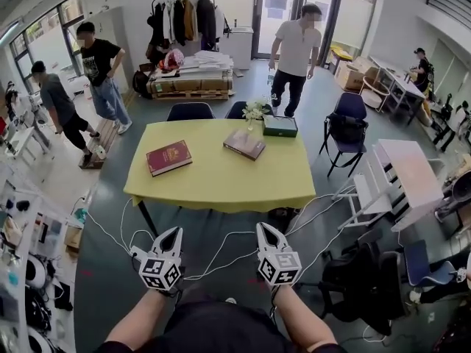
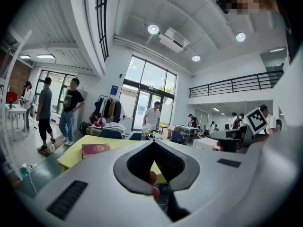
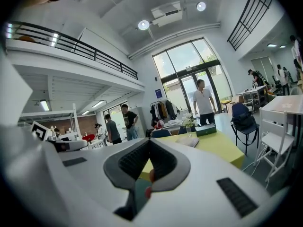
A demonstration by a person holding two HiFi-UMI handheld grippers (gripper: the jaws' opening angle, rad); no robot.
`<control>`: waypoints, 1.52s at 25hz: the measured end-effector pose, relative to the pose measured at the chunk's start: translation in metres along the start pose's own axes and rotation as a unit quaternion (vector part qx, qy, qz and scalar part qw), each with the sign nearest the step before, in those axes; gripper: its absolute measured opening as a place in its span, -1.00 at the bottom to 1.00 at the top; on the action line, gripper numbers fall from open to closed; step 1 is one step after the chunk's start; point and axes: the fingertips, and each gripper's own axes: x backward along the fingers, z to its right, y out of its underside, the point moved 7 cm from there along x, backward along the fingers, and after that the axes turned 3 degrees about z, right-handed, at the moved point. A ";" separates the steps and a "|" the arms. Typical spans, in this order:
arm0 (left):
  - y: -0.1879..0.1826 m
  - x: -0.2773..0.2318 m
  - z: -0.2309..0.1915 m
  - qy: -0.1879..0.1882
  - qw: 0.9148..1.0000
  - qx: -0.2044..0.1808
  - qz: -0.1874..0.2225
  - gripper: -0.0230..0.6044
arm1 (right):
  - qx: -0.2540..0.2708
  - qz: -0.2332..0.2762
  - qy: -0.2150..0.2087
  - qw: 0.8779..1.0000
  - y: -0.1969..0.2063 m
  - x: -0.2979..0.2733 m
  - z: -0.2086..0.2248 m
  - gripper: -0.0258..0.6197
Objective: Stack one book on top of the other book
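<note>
The red book [image 1: 168, 157] lies flat on the yellow table [image 1: 221, 182], at about 9 o'clock from the table's middle in the head view. The brown book [image 1: 244, 143] lies flat at about 1 o'clock. They are well apart and not stacked. The print on both covers is too small to read.

In the left gripper view the red book [image 2: 95, 149] shows at 9 o'clock of the jaws, but that gripper's own body hides the brown book. In the right gripper view it is the reverse: the brown book [image 3: 188, 141] shows at 2 o'clock of the jaws, and the red one is hidden behind the gripper's body.

A green box [image 1: 280, 126] sits at the table's far edge, just past the brown book at 1 o'clock, with flowers [image 1: 256, 110] beside it at its 10 o'clock.

The left gripper [image 1: 176, 232] and the right gripper [image 1: 262, 227] hang short of the table's near edge, at 6 o'clock from the table and touching neither book. Each has its fingers pressed together with nothing between them. The bottom edge of the head view cuts off the person's forearms. White cables [image 1: 221, 245] trail on the floor between grippers and table.
</note>
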 end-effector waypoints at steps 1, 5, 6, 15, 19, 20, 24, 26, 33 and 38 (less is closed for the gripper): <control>-0.001 0.000 0.001 0.000 1.000 -0.001 0.002 -0.90 | 0.001 0.000 -0.003 1.000 0.000 -0.001 0.000 -0.87; -0.001 0.001 0.000 -0.001 1.000 -0.002 0.006 -0.90 | -0.003 0.000 -0.008 1.000 0.001 -0.007 0.001 -0.87; -0.001 0.000 -0.001 -0.002 1.000 -0.002 0.005 -0.90 | -0.004 0.000 -0.010 1.000 0.000 -0.010 0.001 -0.87; 0.002 -0.025 -0.026 -0.010 1.000 0.004 0.001 -0.90 | -0.001 -0.005 -0.017 1.000 0.000 -0.047 0.003 -0.87; 0.001 -0.048 -0.046 -0.009 1.000 0.006 0.003 -0.90 | -0.001 -0.009 -0.015 1.000 0.002 -0.073 0.005 -0.87; 0.000 -0.054 -0.051 -0.009 1.000 0.006 0.004 -0.90 | 0.001 -0.010 -0.016 1.000 0.002 -0.081 0.005 -0.87; -0.005 -0.085 -0.083 -0.009 1.000 0.009 0.002 -0.90 | 0.002 -0.015 -0.018 1.000 0.001 -0.123 0.002 -0.87; -0.007 -0.100 -0.100 -0.009 1.000 0.012 -0.002 -0.90 | 0.000 -0.020 -0.016 1.000 0.002 -0.145 0.001 -0.87; -0.028 -0.163 -0.168 0.008 1.000 0.013 -0.011 -0.90 | -0.003 -0.021 -0.001 1.000 -0.011 -0.233 -0.005 -0.87; -0.049 -0.213 -0.221 0.025 1.000 0.007 -0.013 -0.90 | 0.001 -0.027 0.013 1.000 -0.018 -0.299 -0.014 -0.87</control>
